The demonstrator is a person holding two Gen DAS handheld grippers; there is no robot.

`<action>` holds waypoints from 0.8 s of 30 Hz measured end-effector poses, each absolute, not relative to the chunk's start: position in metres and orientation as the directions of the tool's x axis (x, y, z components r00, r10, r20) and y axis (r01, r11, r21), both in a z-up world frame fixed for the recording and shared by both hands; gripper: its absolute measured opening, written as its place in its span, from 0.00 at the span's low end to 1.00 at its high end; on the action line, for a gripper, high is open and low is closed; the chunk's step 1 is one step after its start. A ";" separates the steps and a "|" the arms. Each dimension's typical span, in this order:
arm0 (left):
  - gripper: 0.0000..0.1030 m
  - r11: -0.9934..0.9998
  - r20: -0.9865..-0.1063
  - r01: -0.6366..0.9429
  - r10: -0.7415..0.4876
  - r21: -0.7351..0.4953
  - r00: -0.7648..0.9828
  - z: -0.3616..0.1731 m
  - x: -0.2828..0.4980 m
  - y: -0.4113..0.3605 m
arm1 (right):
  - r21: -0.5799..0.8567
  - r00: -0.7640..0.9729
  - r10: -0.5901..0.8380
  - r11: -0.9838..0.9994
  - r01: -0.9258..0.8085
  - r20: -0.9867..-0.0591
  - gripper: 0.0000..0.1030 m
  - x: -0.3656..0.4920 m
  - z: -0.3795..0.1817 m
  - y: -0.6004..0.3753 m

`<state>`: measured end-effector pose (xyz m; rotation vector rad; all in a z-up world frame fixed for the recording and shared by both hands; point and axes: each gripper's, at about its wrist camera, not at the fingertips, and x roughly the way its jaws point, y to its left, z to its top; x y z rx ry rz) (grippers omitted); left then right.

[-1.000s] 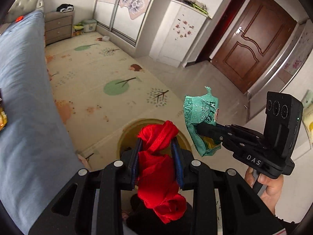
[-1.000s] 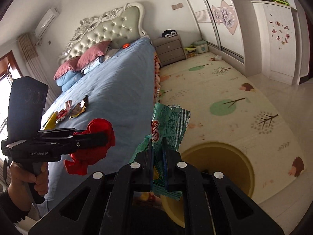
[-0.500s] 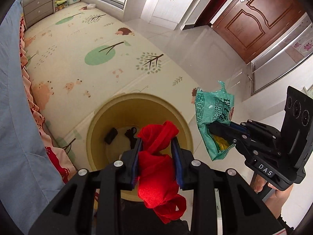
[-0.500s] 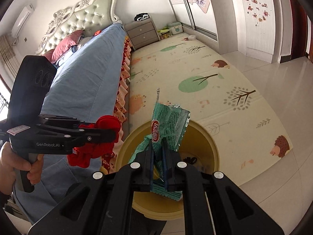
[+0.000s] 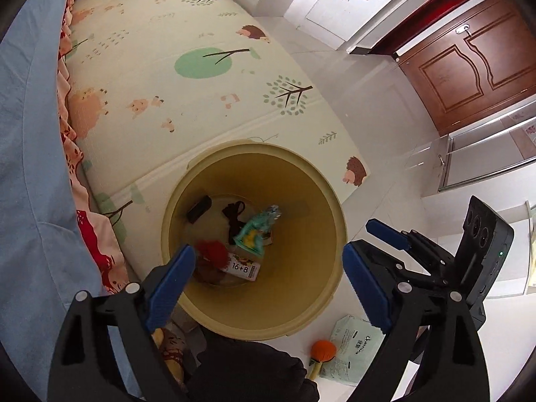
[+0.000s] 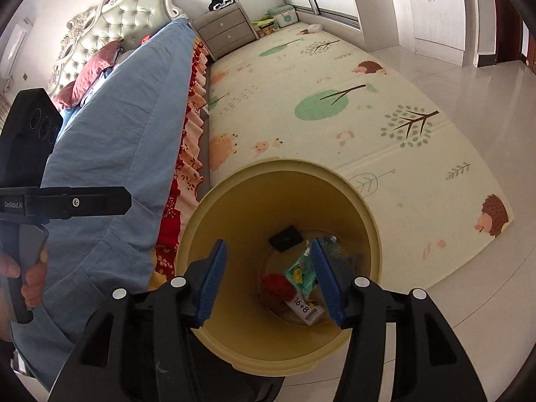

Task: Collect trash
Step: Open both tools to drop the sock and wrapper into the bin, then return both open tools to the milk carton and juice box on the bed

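Left wrist view: the left gripper (image 5: 268, 281) hangs over the mouth of the yellow bin (image 5: 335, 201), its jaws opening with nothing between them. The red wrapper (image 5: 211, 250) and the green snack bag (image 5: 259, 229) lie on the bin's bottom, beside a small carton (image 5: 242, 269) and some dark scraps. The right gripper (image 5: 368, 238) shows at the bin's right rim, jaws apart and empty. On the floor just outside the bin's near rim sit a white tissue pack (image 5: 355, 351) and an orange ball (image 5: 323, 350). The risk here is that these get overlooked, since they are tucked under the gripper bodies; whether they count as trash I cannot tell.

Right wrist view: the right gripper (image 6: 269, 279) points down into the bin (image 6: 368, 221), its jaws opening, nothing clamped; the green snack bag (image 6: 299, 273) and red wrapper (image 6: 277, 284) rest below. The left gripper's (image 6: 129, 197) tips sit over the blue bedspread (image 6: 110, 134) at the bed's floor-side edge. The bin stands close against the bed's frilled edge, partly on the mat's near edge, so lowering either hand further could knock the rim and tip or shift it. Pulling away with fingers spread wide could also catch the rim.
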<state>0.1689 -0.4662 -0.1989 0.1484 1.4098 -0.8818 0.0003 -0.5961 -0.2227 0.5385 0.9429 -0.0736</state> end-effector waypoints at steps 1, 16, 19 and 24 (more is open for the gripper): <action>0.87 0.689 -0.893 0.601 -0.440 -0.405 -0.097 -0.201 0.169 -0.466 | 0.404 0.594 0.167 0.867 0.292 -0.787 0.51 -0.001 -0.223 -0.595; 0.86 0.632 -0.869 0.679 -0.495 -0.374 -0.018 -0.166 0.151 -0.463 | 0.372 0.633 0.116 0.883 0.288 -0.766 0.50 -0.013 -0.182 -0.589; 0.87 0.616 -0.853 0.698 -0.522 -0.364 0.016 -0.148 0.146 -0.456 | 0.372 0.653 0.117 0.889 0.266 -0.748 0.50 -0.015 -0.164 -0.583; 0.86 0.593 -0.826 0.720 -0.562 -0.361 0.049 -0.119 0.140 -0.438 | 0.368 0.688 0.124 0.904 0.220 -0.715 0.50 -0.013 -0.133 -0.569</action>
